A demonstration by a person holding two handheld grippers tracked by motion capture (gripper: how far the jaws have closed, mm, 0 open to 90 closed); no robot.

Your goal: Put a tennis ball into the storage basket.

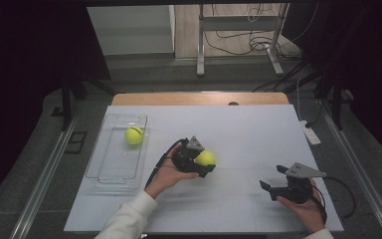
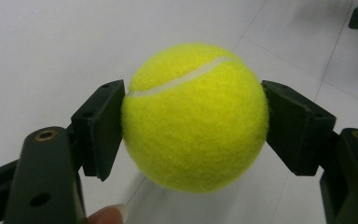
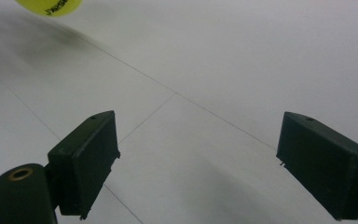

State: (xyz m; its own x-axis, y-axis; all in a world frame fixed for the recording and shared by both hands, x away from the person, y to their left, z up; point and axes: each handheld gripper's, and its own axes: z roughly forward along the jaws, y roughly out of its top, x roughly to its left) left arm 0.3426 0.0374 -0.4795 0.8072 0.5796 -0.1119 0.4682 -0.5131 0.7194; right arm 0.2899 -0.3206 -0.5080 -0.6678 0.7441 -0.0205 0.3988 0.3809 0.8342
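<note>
Left fingers: the left gripper [image 2: 193,116] clamps a yellow tennis ball [image 2: 195,116], one black pad pressed on each side; a fingertip [image 2: 108,215] peeks in at the bottom edge of the left gripper view.
Right fingers: the right gripper [image 3: 196,163] is spread wide with nothing between, over the white surface [image 3: 242,70].
High view: the held ball [image 1: 205,158] sits near the middle of the surface; a second tennis ball [image 1: 134,135] lies in a clear plastic tray [image 1: 100,169] at the left.
Writing: dark print on the ball's underside [image 3: 49,6] in the right gripper view, too cropped to read.
</note>
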